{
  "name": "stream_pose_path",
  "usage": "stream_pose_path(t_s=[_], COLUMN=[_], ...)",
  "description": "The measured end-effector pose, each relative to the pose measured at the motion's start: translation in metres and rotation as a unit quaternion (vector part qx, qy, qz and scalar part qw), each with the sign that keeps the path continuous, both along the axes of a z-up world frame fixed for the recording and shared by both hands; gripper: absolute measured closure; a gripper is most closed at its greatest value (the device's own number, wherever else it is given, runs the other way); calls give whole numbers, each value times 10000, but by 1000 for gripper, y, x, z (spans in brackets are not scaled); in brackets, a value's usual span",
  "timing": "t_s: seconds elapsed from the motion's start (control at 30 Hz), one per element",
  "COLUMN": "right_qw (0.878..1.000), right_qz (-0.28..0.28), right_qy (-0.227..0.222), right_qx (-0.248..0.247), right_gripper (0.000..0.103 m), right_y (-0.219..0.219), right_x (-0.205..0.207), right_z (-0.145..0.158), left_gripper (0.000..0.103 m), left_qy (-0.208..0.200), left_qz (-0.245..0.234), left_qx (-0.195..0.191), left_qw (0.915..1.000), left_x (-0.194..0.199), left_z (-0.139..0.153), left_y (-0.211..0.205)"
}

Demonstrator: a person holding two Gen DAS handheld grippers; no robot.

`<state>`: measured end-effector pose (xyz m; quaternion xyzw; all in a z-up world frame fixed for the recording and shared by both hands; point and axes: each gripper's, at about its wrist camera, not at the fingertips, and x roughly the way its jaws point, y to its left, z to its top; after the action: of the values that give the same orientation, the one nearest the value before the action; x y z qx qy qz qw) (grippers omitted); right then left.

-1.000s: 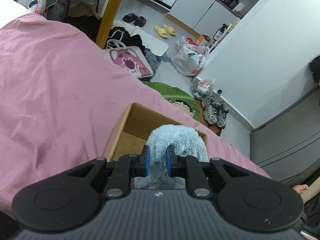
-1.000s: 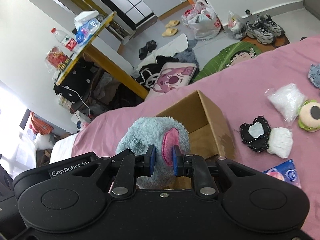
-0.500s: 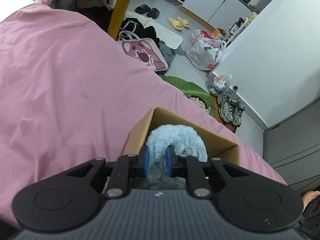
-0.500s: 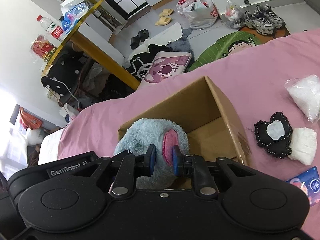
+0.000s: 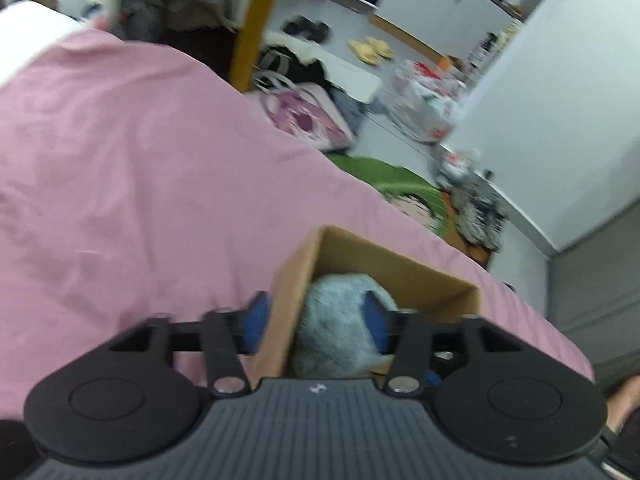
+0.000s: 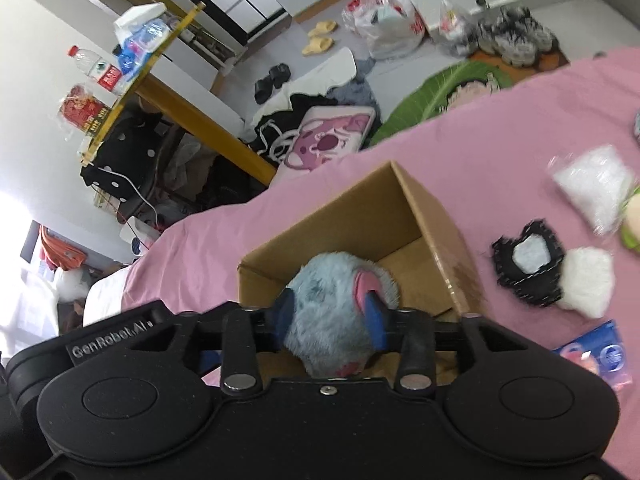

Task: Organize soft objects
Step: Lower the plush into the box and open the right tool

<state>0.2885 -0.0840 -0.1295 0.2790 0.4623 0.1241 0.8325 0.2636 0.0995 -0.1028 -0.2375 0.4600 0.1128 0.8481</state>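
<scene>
Inside the cardboard box [image 6: 424,216] the blue plush toy [image 6: 332,312] seems released, both the left gripper [image 5: 316,320] and right gripper [image 6: 330,316] spread, while several soft items [image 6: 588,280] at three o'clock wait on the pink bedcover [image 6: 520,120].

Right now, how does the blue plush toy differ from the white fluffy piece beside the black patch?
The plush toy is blue-grey with a pink ear; the white fluffy piece is plain white. The toy sits in the cardboard box; the piece lies outside it on the pink sheet, against the black patch. The toy looks bulkier. Both are furry and soft.
</scene>
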Motion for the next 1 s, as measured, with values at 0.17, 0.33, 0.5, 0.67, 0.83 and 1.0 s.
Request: stream_pose_path(t_s=[0.17,0.33,0.5,0.67,0.83,1.0], right_qw=[9996,9987,9981,9973,9963,9945], right_qz=[31,34,62,184,241,223], right_qy=[-250,-435,-578,-704,-819,-999], right_qx=[155,256,217,111,-104,-227], right_gripper=[28,20,8,6,0,0], right_y=[-16,-30,-43,-61,-79,-98], right_x=[-12,-23,-37,-49,-62,-73], right_z=[15,31,41,50,60,73], left_gripper=[24,22,22,21,20,19], left_qy=[-127,-111,-296,-165,-257,-323], left_qz=[15,-90,-20,10,-128,-205], left_qx=[76,252,377,549,933,1065], left_qw=[9999,9996,9988,9984,9952,9936], left_x=[-15,-28,-44,-52,-61,-70], left_z=[20,36,52,63,76,87], left_y=[-1,-10,-13,-21,-36,-53])
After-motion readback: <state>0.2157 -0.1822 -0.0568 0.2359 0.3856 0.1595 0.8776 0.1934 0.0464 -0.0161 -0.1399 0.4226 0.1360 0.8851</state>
